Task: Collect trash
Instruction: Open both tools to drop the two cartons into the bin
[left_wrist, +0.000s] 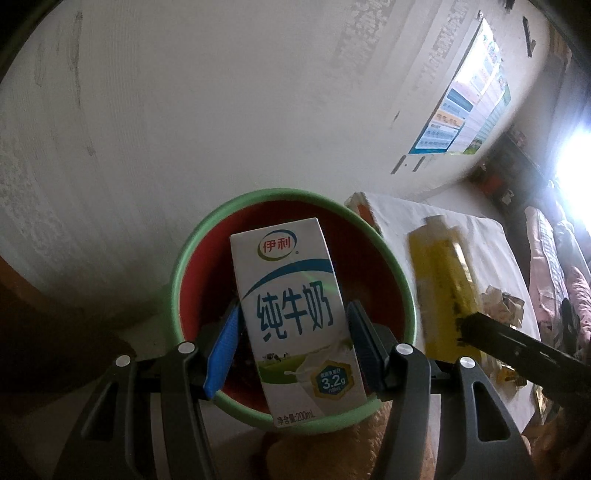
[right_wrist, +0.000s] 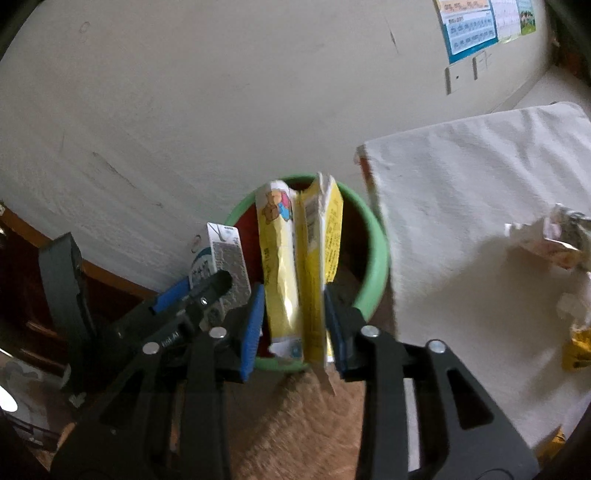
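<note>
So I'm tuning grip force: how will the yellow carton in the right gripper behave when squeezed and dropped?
The yellow carton looks creased and partly flattened, so it probably gives easily under the right gripper. It is likely empty and light. Held above the green-rimmed bin, its torn, splayed top could catch the rim.

Upright white milk carton (left_wrist: 295, 314) and crumpled yellow snack pack (right_wrist: 299, 273), both held right over green-rimmed red bin (left_wrist: 402, 280); more wrappers (right_wrist: 550, 240) on white cloth.

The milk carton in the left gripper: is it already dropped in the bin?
No. The milk carton sits between the left gripper fingers, above the bin.
</note>
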